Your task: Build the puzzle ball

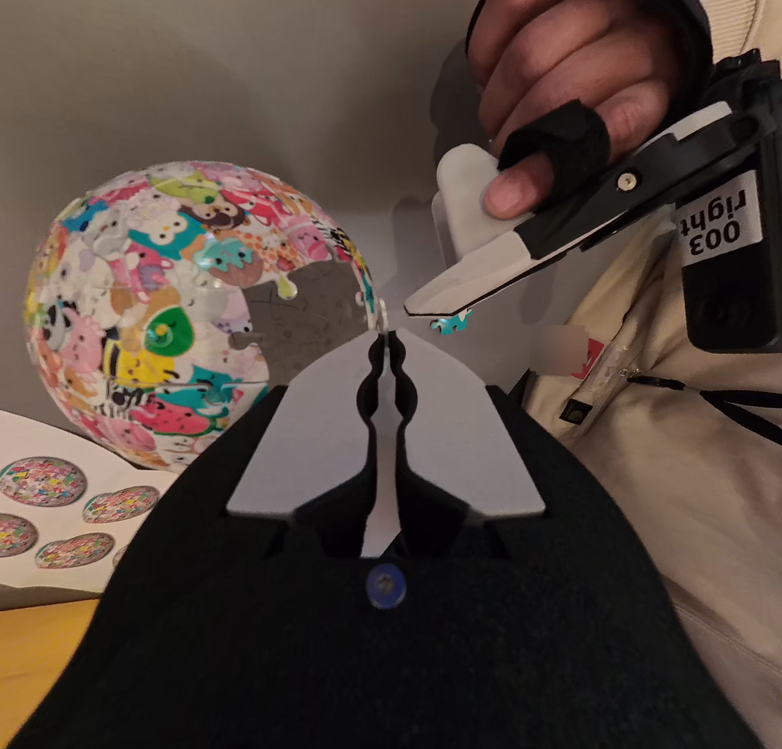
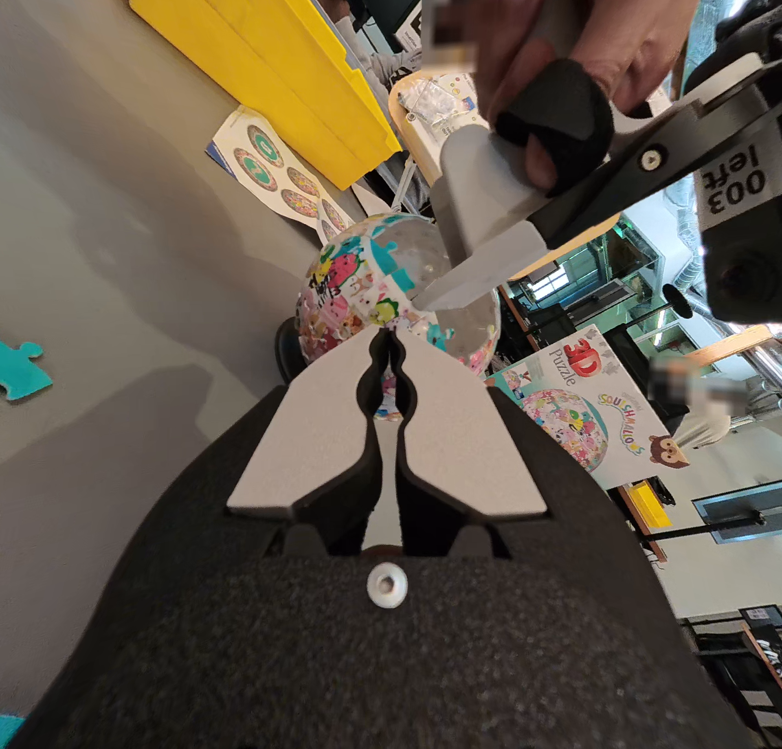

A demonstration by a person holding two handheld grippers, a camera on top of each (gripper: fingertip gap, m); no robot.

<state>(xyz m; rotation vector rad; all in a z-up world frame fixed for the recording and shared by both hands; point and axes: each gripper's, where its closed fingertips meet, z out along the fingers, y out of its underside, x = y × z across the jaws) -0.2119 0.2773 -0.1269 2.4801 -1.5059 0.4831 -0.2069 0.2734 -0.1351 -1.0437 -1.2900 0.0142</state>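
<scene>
Sitting at left centre of left wrist frame, puzzle ball (image 1: 186, 314) rested on grey desk (image 1: 211, 73), gap in shell facing right. Left hand-held gripper (image 1: 386, 334) was clamped on ball's open rim. Right hand-held gripper (image 1: 440, 309), upper right, pinched teal puzzle piece (image 1: 450, 323) just beside gap. Loose teal piece (image 2: 19, 369) lay at left edge of right wrist frame; sticker sheet (image 1: 63, 504) lower left, puzzle box (image 2: 592, 411) right of ball.

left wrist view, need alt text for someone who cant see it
The left gripper, shut, pinches the rim of a colourful, unfinished puzzle ball beside a gap showing its grey inside. From the upper right, a hand brings in the right gripper, shut on a small teal puzzle piece. A sheet of printed diagrams lies at lower left.
</scene>
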